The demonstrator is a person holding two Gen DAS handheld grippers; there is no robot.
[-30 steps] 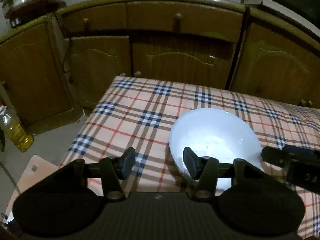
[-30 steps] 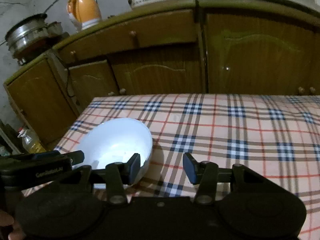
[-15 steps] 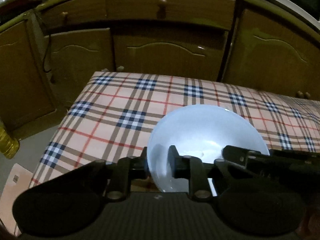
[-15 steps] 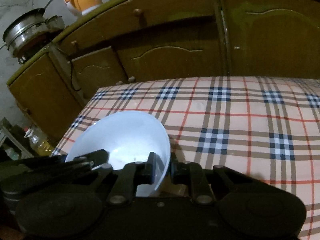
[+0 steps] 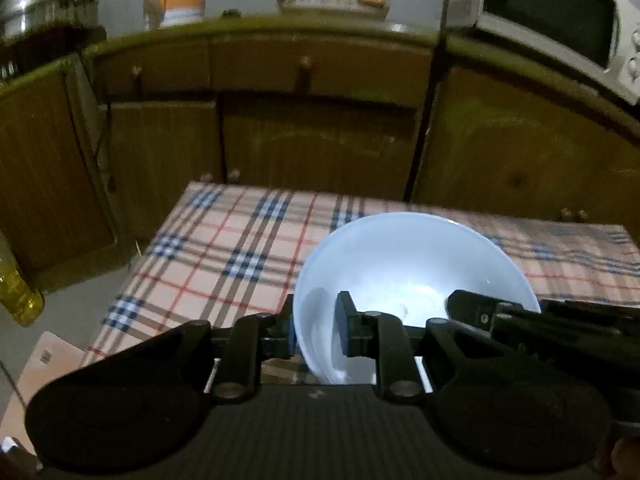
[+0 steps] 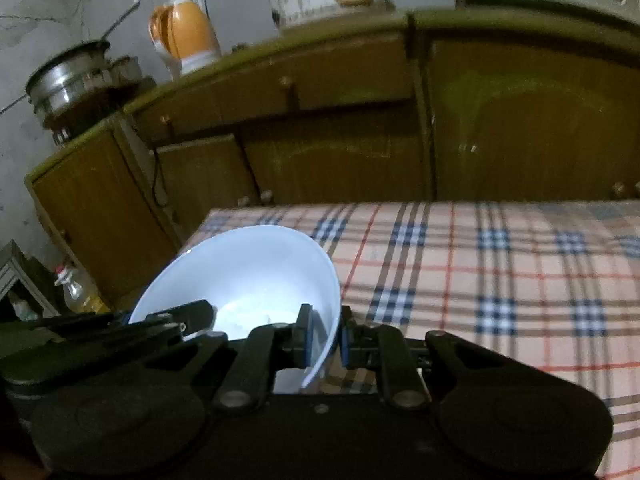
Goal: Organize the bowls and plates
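A white bowl (image 5: 408,264) is held above the plaid tablecloth (image 5: 224,256) by both grippers. My left gripper (image 5: 316,330) is shut on the bowl's left rim, one finger outside and one inside. My right gripper (image 6: 324,338) is shut on the bowl's right rim in the same way; the bowl (image 6: 248,276) fills the lower left of the right wrist view. The right gripper also shows in the left wrist view (image 5: 472,308), and the left gripper shows in the right wrist view (image 6: 192,316). The bowl is tilted and looks empty.
Brown wooden cabinets (image 5: 320,140) stand behind the table. On their top are an orange kettle (image 6: 184,36), a steel pot (image 6: 76,76) and a microwave (image 5: 560,16). An oil bottle (image 5: 16,292) stands on the floor at the left. The tablecloth (image 6: 500,272) stretches right.
Both grippers went from open to shut on opposite rims of the bowl, then rose with it; the view now takes in the cabinet top.
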